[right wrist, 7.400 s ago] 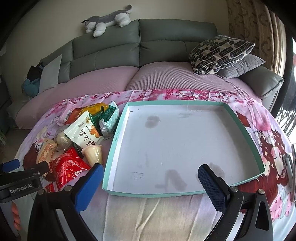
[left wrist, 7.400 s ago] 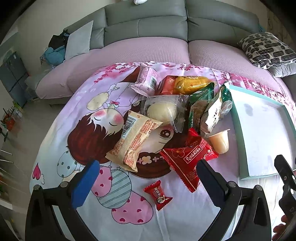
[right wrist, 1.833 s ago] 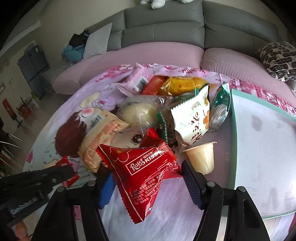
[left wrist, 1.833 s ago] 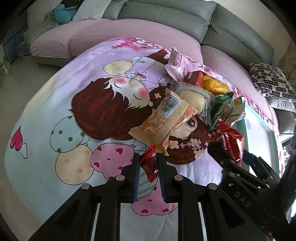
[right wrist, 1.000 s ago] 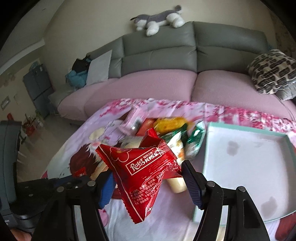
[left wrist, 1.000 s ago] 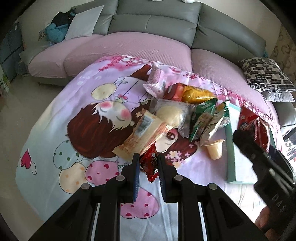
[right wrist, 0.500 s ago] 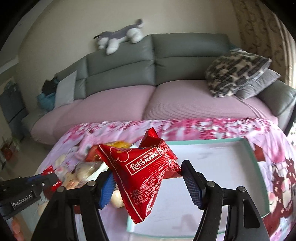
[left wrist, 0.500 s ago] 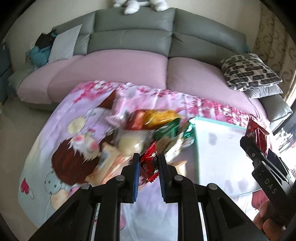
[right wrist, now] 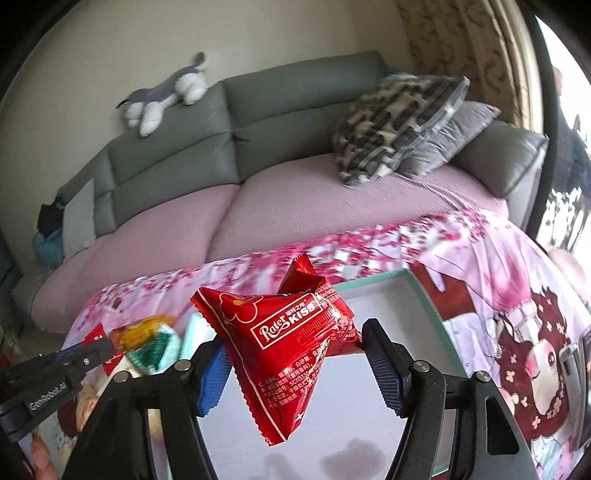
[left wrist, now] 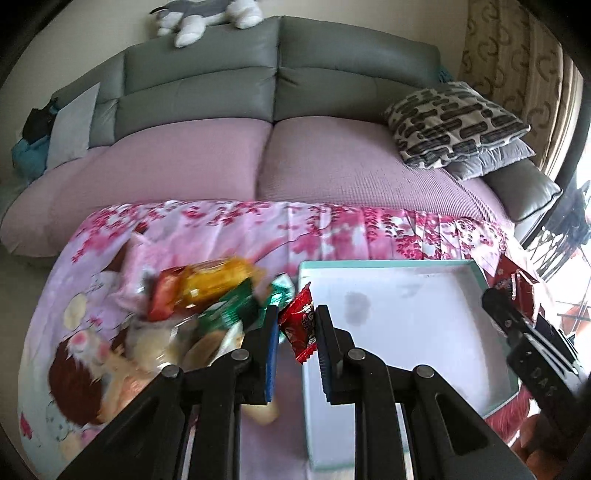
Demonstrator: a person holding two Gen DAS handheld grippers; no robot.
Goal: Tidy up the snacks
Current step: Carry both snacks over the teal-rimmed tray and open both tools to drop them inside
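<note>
Tray [right wrist: 424,291] below; red packet [right wrist: 291,350] clamped between right fingers [right wrist: 384,373].

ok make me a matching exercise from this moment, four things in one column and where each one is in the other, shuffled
Things:
1. small red candy packet
2. large red Kiss packet
3. plush toy
4. patterned pillow

Places:
A. on top of the sofa's backrest
B. pinched in the left gripper
C. on the sofa seat, at the right end
D. held in the right gripper, over the tray

Pairs: 1-B, 2-D, 3-A, 4-C
</note>
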